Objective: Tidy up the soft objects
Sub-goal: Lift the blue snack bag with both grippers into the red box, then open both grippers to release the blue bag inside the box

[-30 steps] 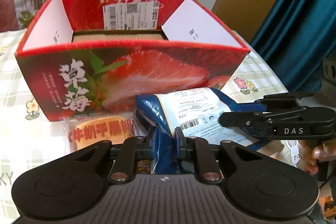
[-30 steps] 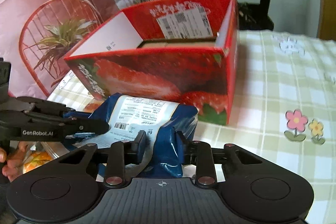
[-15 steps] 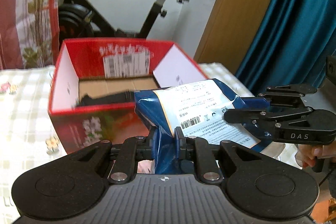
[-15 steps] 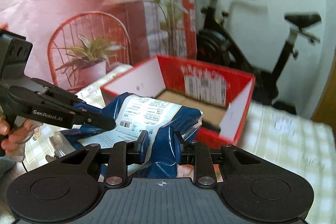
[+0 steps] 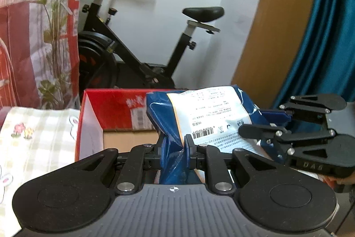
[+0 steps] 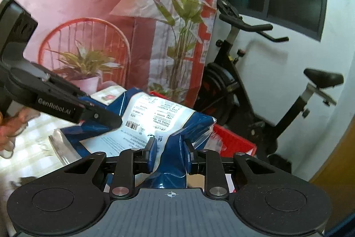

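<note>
A soft blue and white packet [image 5: 206, 119] hangs in the air, held at both ends. My left gripper [image 5: 174, 151] is shut on its left end. My right gripper [image 6: 169, 153] is shut on its other end; the packet also shows in the right wrist view [image 6: 159, 117]. The right gripper shows in the left wrist view [image 5: 261, 136], the left gripper in the right wrist view [image 6: 106, 119]. The open red strawberry box [image 5: 115, 112] sits just beyond and below the packet, its brown floor [image 5: 128, 139] showing.
A checked tablecloth [image 5: 37, 137] covers the table left of the box. An exercise bike [image 5: 137, 54] stands behind the table. A pink printed curtain [image 6: 88, 14] hangs at the left, a blue curtain [image 5: 328, 37] at the right.
Both grippers have lifted the packet from the table in front of the box up to above the box's near edge. The view has tilted upward.
</note>
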`<state>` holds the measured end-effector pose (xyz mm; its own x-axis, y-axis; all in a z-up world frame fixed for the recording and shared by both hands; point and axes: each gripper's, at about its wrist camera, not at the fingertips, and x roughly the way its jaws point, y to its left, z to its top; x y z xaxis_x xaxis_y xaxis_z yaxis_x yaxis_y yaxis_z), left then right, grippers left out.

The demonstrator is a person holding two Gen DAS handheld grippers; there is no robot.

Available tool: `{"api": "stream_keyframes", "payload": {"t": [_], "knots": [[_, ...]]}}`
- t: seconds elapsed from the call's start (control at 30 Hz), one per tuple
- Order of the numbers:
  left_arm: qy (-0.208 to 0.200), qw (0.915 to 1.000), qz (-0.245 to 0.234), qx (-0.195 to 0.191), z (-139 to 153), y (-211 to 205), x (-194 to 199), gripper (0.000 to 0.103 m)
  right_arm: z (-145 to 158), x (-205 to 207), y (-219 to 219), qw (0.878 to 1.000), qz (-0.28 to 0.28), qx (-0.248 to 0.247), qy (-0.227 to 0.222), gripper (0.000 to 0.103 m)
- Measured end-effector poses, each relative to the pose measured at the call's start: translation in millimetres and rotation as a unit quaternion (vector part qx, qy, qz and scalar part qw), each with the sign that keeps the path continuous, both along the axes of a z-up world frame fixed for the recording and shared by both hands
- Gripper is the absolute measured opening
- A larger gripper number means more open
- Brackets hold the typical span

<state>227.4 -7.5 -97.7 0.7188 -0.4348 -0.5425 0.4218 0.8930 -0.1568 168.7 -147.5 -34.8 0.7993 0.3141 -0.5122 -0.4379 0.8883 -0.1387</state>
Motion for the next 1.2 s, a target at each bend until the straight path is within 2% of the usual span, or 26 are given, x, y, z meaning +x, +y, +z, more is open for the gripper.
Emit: {"api": "stream_keyframes", "payload": {"t": [0.13,0.37,0.53,0.6,0.83,1.1,1.2], "knots": [[0.005,0.9998,0.017,-0.012,-4,0,30,0.017,-14,35,-2,1.000,-0.004,-0.017,-0.003,0.023],[0.042,0.9982,0.036,-0.021,-29,0,75,0.017,-47,88,-1,0.998,0.000,-0.058,0.013,0.023],[0.062,0.9971,0.041,-0.017,-45,-1,95,0.017,-70,115,10,0.995,-0.002,-0.094,0.041,0.023],[0.072,0.9966,0.038,-0.011,-51,-4,102,0.017,-80,123,14,0.992,-0.005,-0.107,0.066,0.022],[0.087,0.9959,0.025,0.010,-62,-5,108,0.018,-109,140,20,0.982,-0.030,-0.110,0.151,0.021],[0.077,0.9963,0.029,0.024,-56,-2,102,0.021,-120,148,20,0.971,-0.065,-0.130,0.189,0.016],[0.067,0.9968,0.029,0.032,-51,-2,94,0.029,-117,144,20,0.972,-0.077,-0.129,0.180,0.020]]}}
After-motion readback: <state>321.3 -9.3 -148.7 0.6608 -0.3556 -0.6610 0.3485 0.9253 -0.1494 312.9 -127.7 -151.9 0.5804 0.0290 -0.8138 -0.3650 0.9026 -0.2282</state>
